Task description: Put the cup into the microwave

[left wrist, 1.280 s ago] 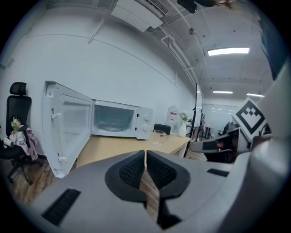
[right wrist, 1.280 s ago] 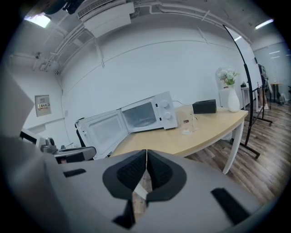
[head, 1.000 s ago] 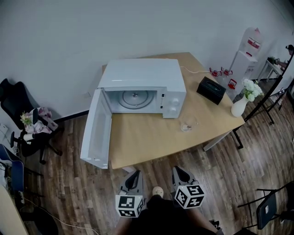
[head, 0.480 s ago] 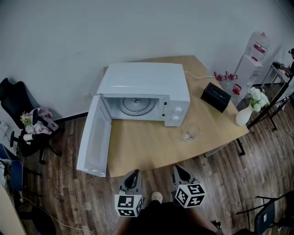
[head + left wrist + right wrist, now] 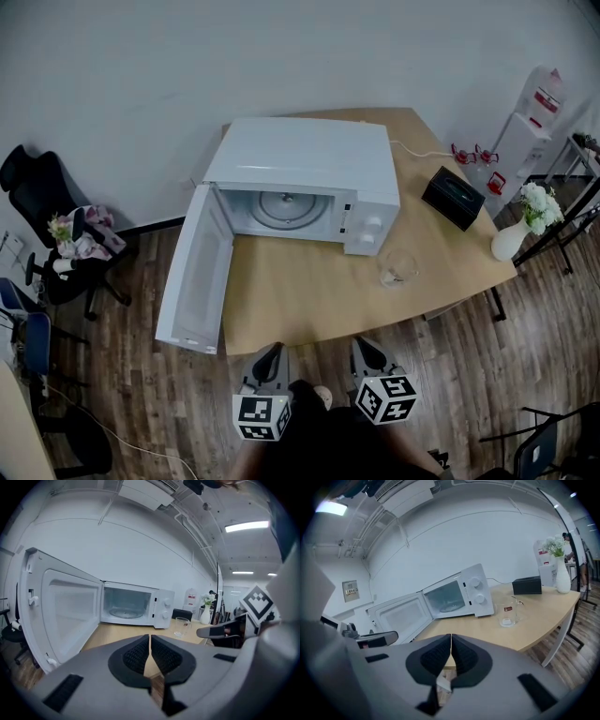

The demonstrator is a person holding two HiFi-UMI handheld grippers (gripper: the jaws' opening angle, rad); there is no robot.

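A clear glass cup (image 5: 396, 268) with a handle stands on the wooden table (image 5: 291, 291), just in front of the right corner of the white microwave (image 5: 305, 173). The microwave's door (image 5: 195, 272) hangs wide open to the left, showing the glass turntable (image 5: 289, 208). Both grippers are held short of the table's near edge: my left gripper (image 5: 272, 354) and my right gripper (image 5: 364, 349), each shut and empty. The left gripper view shows the cup (image 5: 182, 626) to the right of the microwave (image 5: 133, 605). In the right gripper view the cup (image 5: 508, 612) stands ahead, right of the microwave (image 5: 457, 595).
A black box (image 5: 454, 197) lies on the table's right part, and a white vase with flowers (image 5: 521, 225) stands at its right corner. A black chair (image 5: 56, 239) with clutter is at the left, a water dispenser (image 5: 527, 112) at the far right. Wooden floor surrounds the table.
The view has shifted: table and microwave now sit slightly further right and closer. Both grippers stay shut, low in front of the table edge.
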